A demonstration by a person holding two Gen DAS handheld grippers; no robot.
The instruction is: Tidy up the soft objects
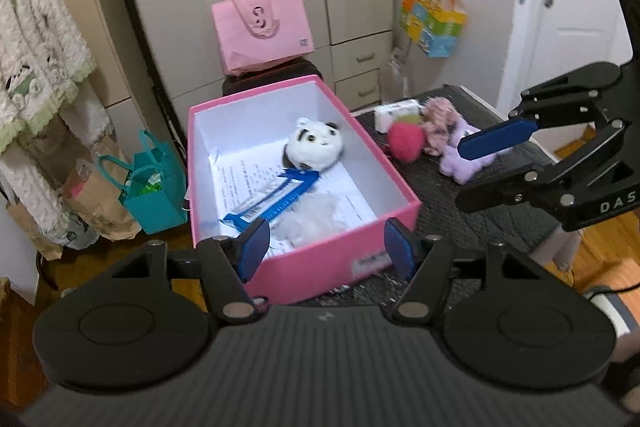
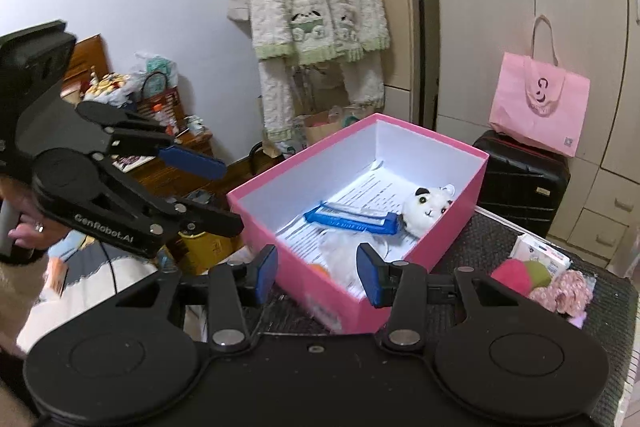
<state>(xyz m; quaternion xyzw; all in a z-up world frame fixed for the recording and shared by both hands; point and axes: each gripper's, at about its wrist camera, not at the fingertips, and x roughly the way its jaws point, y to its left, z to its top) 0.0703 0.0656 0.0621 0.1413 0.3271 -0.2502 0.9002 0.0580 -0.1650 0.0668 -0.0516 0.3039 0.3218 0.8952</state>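
Left gripper (image 1: 326, 247) lowest in left wrist frame, fingers spread, nothing between them, hanging over near end of pink box (image 1: 304, 259). Right gripper (image 2: 318, 273) same story in right wrist frame: fingers apart, empty, over near corner of the box.

Already in box: panda plush (image 1: 316, 145) mid-frame, white fluffy toy (image 1: 316, 219) nearer the camera, blue packet (image 1: 272, 199) on papers.

Still out on tabletop (image 1: 460, 195), right of box in left wrist view: pink-red plush ball (image 1: 406, 143), floral pink plush (image 1: 438, 125), purple plush (image 1: 460, 163), bunched touching each other; white tissue pack (image 1: 394, 111) behind.

Pile sits lower right of right wrist frame, clear of the box wall. Right gripper looks nearer. Purple plush seems to run roughly left to right, partly hidden
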